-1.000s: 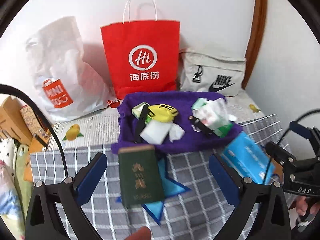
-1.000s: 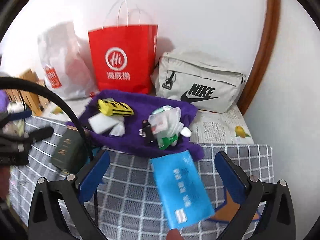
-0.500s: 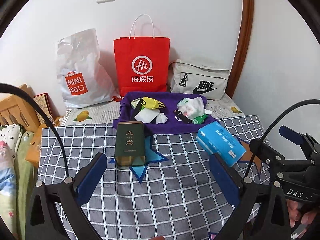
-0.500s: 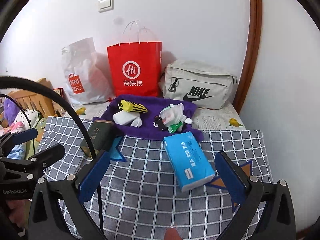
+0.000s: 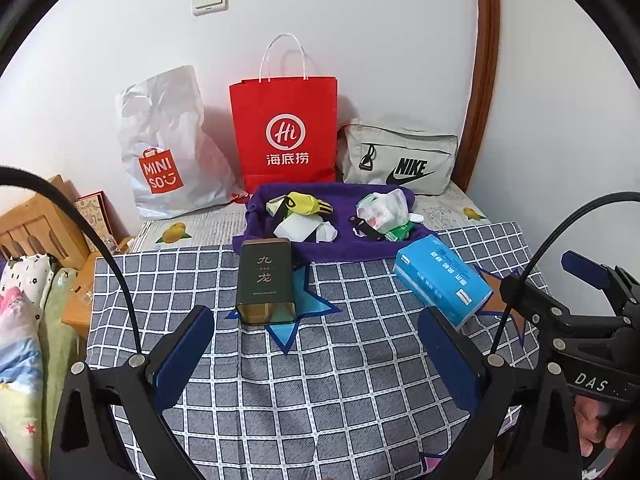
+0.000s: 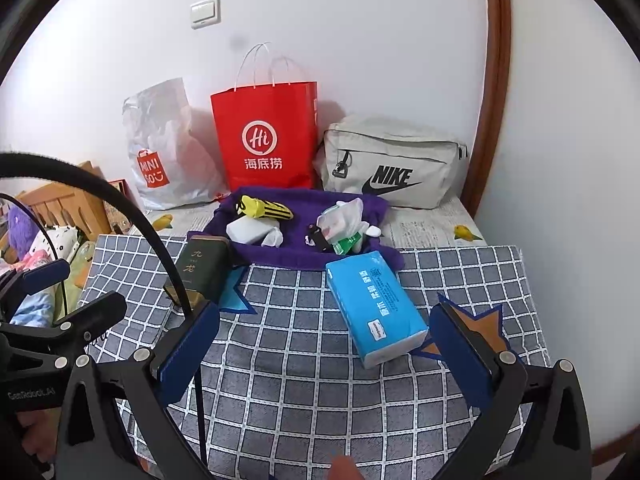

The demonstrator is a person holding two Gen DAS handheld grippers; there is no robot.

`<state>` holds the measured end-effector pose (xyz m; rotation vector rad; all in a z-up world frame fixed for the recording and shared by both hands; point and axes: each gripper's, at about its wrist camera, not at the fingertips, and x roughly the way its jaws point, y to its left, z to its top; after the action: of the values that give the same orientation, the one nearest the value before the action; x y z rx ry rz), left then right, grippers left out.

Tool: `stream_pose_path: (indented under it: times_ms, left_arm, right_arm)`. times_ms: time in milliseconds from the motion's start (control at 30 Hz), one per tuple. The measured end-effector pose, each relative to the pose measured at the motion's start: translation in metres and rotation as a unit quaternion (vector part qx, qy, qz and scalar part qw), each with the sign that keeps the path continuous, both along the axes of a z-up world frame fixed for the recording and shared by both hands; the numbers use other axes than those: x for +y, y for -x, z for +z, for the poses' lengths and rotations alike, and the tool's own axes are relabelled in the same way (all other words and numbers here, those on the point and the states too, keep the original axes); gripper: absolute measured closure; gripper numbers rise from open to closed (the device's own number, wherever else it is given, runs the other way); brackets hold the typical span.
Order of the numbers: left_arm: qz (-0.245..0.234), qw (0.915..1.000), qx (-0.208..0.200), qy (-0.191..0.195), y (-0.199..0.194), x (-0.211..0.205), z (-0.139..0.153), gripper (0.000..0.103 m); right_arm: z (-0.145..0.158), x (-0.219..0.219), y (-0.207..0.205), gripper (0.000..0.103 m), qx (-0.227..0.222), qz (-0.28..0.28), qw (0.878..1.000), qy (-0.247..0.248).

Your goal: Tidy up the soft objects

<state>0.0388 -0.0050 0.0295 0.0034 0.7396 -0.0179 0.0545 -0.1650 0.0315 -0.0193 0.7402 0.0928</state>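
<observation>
Landmark: the purple towel (image 5: 332,240) lies across the far edge of the checked cloth (image 5: 320,360); every place below is told from it.
Left gripper (image 5: 316,352): jaws spread wide, nothing between them, held above the checked cloth on the near side of the purple towel.
Right gripper (image 6: 324,344): jaws spread wide and empty, also on the near side of the purple towel.
Green tin (image 5: 266,280): lies at the near left edge of the purple towel, resting on a blue star (image 5: 308,304).
Tissue pack (image 6: 374,304): blue, lies at an angle just off the near right corner of the purple towel, its far end close to the fabric.
On the purple towel, left part: a yellow striped pouch (image 5: 310,204) and a white packet (image 5: 298,226).
On the purple towel, right part: a clear bag of small items (image 5: 384,210) with a black strap (image 5: 366,228) beside it.
Behind the purple towel: a white shopping bag (image 5: 168,144), a red paper bag (image 5: 286,128) and a grey Nike bag (image 5: 400,156), all against the wall.
Orange star (image 6: 480,324): on the checked cloth, nearer and to the right of the purple towel, partly behind the right gripper's finger.
</observation>
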Motion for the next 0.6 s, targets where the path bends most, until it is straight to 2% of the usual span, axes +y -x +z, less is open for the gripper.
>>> stream_pose_path:
  times_ms: [600]
  left_arm:
    - [0.005, 1.0000, 0.008, -0.003, -0.0022, -0.0010, -0.0014, 0.000]
  right_arm:
    - [0.0018, -0.0008, 0.0027, 0.000, -0.005, 0.002, 1.000, 0.002]
